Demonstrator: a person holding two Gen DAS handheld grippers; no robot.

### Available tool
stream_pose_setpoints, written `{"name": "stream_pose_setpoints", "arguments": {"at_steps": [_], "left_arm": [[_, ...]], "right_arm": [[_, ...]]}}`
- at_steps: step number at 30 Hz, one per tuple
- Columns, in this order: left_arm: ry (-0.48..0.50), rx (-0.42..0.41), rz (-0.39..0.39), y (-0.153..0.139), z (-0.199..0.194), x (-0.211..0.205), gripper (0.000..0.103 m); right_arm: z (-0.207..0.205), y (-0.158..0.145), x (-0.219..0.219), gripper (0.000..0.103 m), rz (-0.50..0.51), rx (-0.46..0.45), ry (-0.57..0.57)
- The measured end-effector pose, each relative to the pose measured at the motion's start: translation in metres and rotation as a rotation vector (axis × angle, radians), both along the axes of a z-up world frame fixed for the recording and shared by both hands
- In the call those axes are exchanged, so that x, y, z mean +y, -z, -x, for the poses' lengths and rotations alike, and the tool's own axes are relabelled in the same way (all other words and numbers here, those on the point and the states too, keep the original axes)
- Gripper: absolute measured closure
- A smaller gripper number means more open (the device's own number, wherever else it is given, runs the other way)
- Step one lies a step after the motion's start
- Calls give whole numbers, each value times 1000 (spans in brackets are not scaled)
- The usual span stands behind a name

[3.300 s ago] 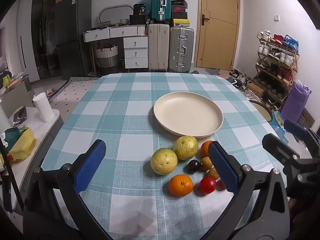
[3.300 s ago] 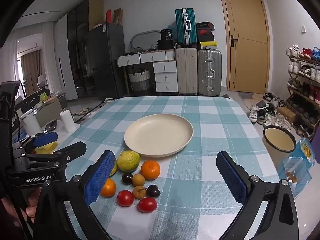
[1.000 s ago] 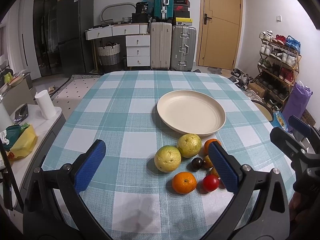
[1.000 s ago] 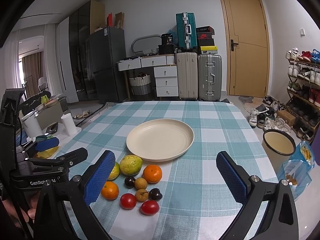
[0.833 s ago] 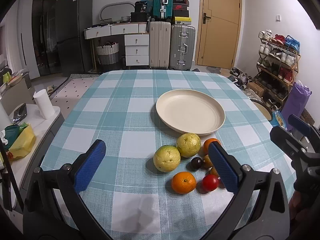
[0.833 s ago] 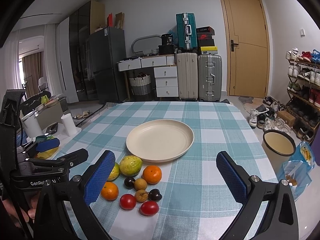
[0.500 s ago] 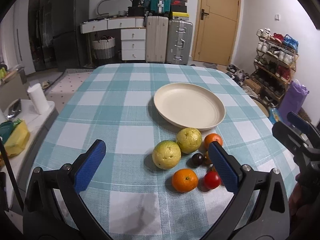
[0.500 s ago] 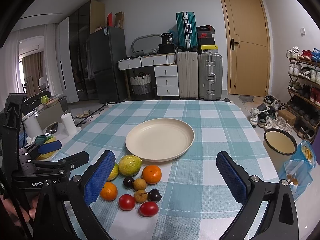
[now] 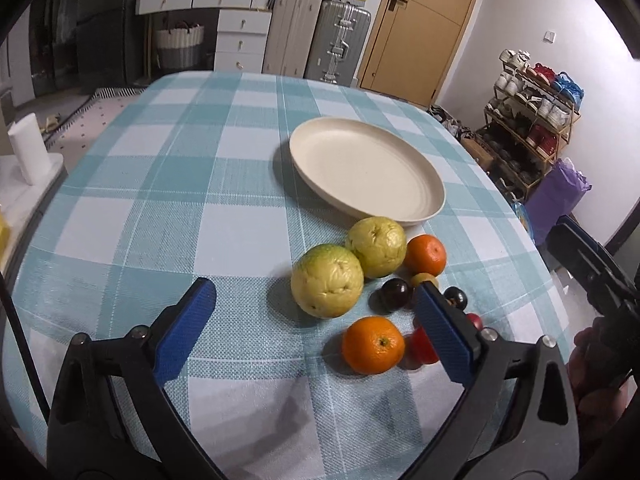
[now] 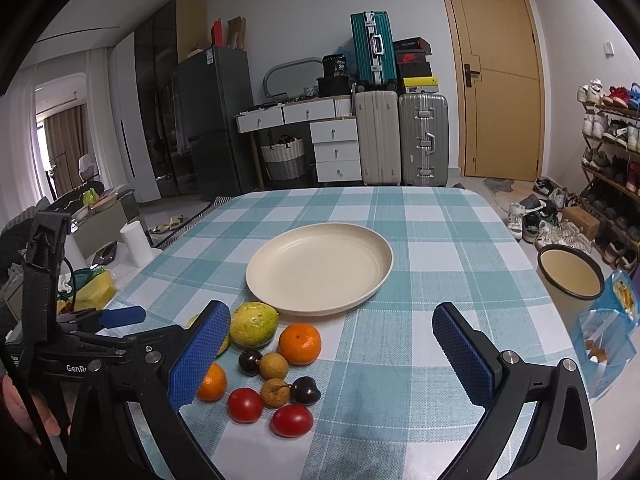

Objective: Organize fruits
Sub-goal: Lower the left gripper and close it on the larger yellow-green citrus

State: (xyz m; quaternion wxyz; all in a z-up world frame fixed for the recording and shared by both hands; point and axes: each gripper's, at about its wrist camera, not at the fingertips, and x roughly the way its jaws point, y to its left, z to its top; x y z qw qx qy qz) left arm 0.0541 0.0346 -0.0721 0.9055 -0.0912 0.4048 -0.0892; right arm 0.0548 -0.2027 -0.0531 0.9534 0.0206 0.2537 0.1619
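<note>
A cream plate (image 9: 366, 172) (image 10: 320, 266) lies empty on the checked table. In front of it sits a cluster of fruit: two green-yellow guavas (image 9: 327, 280) (image 9: 376, 246) (image 10: 254, 324), two oranges (image 9: 373, 344) (image 9: 425, 254) (image 10: 300, 343), dark cherries (image 9: 395, 290) (image 10: 305, 390), brown longans (image 10: 274, 366) and red tomatoes (image 10: 245, 404) (image 10: 292, 420). My left gripper (image 9: 316, 324) hovers open just before the nearer guava and orange. My right gripper (image 10: 340, 356) is open, above the table to the right of the fruit, holding nothing.
The teal checked tablecloth (image 9: 180, 184) covers a rounded table with bare room left of the fruit. A white roll (image 9: 29, 152) stands on a side surface at left. A bin (image 10: 570, 276) and a shoe rack (image 9: 532, 108) stand off the table's right.
My left gripper has dipped and moved forward toward the fruit, which now looms larger between its fingers. The right gripper has barely moved. No fruit has shifted.
</note>
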Motion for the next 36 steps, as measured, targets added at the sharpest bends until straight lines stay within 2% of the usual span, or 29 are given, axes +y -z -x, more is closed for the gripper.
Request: {"name": "stream_pose_setpoints", "arguments": {"at_steps": [7, 17, 19, 20, 22, 29, 36], "left_arm": [[47, 80, 81, 19, -24, 7, 24], [99, 131, 171, 37, -52, 9, 37], [103, 131, 171, 39, -54, 10, 48], [113, 136, 186, 40, -58, 11, 50], [131, 152, 225, 42, -60, 12, 59], [154, 171, 302, 48, -73, 20, 60], [174, 177, 325, 48, -81, 23, 60]], "right_arm": [[-15, 10, -1, 0, -13, 28, 0], [-35, 20, 2, 0, -11, 58, -3], [-37, 21, 3, 0, -12, 61, -3], [-38, 21, 4, 0, -12, 62, -4], [-39, 22, 5, 0, -13, 69, -3], [-47, 24, 10, 0, -9, 90, -11], [-54, 25, 17, 0, -19, 132, -43]]}}
